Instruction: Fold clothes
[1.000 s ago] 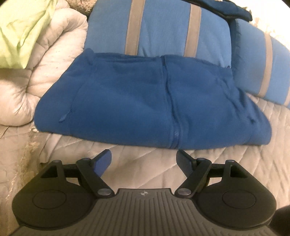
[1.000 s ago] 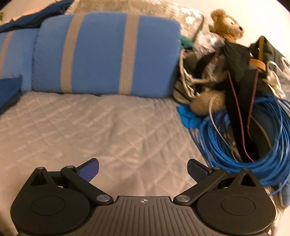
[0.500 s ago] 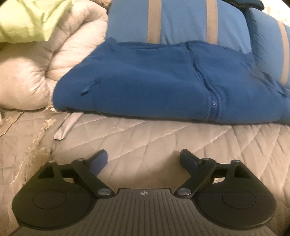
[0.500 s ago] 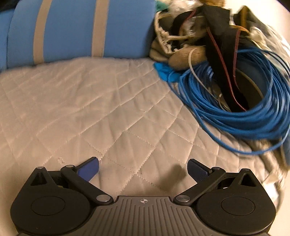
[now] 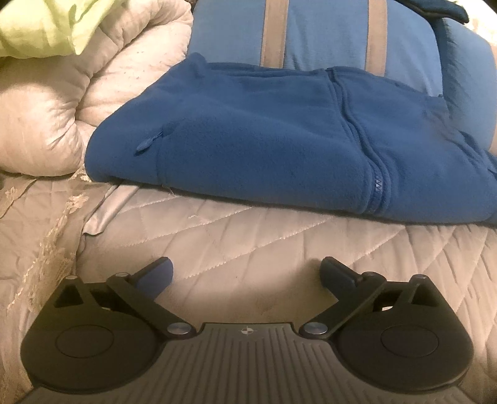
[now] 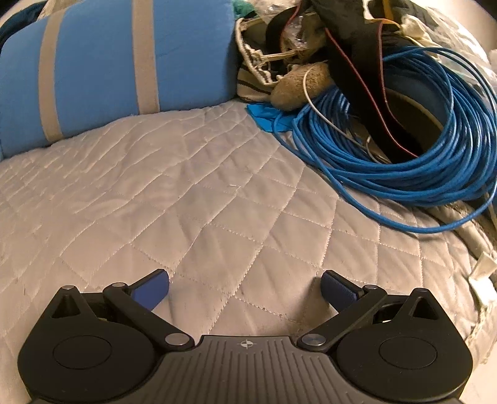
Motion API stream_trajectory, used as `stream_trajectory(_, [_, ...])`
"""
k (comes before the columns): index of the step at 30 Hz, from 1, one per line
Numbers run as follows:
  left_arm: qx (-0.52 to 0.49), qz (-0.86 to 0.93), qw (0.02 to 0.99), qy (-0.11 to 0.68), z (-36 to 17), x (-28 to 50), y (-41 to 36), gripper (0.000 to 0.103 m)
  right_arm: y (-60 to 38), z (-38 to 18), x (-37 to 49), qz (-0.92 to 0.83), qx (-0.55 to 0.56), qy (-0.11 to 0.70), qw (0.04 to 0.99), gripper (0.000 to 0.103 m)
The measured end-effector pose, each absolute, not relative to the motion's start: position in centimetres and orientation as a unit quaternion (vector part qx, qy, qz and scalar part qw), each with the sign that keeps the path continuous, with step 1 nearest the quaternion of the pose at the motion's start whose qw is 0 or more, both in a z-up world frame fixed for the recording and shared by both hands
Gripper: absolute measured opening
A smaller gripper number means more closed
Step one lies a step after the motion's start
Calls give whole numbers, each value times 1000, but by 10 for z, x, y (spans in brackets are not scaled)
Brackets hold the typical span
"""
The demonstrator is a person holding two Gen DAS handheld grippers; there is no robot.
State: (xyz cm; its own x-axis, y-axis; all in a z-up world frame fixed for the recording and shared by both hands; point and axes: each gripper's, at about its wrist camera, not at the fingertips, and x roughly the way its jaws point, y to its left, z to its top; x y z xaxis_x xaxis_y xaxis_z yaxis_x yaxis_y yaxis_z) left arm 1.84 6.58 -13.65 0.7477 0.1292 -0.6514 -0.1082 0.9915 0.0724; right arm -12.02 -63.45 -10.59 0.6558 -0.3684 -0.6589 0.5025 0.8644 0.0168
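Note:
A folded blue fleece jacket (image 5: pixel 264 136) with a front zipper lies on the quilted bedspread (image 5: pixel 248 242), leaning against a blue striped pillow (image 5: pixel 323 34). My left gripper (image 5: pixel 247 275) hovers low over the bedspread just in front of the jacket's near edge; its jaws are opening wide and nothing is between them. In the right wrist view my right gripper (image 6: pixel 245 284) is open over bare quilt (image 6: pixel 192 199), with nothing between its fingers and no garment near it.
A rolled cream duvet (image 5: pixel 62 108) and a lime-green cloth (image 5: pixel 40 25) lie left of the jacket. Right of the right gripper sit a coil of blue cable (image 6: pixel 403 149), dark straps (image 6: pixel 357 77) and a plush toy (image 6: pixel 298 87). A blue striped pillow (image 6: pixel 118 62) lies behind.
The left gripper's jaws spread wider and it sank toward the bedspread, the jacket now larger in view. The right gripper dropped and rolled, tilting the pillow and cable coil in its view.

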Motion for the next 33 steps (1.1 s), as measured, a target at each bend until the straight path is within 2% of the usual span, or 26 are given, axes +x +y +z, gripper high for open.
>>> stream_trajectory(24, [-2,49,927,372,-137,73,72,103,-679,-101,-52,-241,121,360,893,103])
stream_trajectory(28, [5,45,931,363,-139,82,72,103,-685,-103,-45,-228,113,356,899,103])
stream_trajectory(33, [20,47,948,314,-151,73,67,103,-684,-112,-51,-220,101,310,919,103])
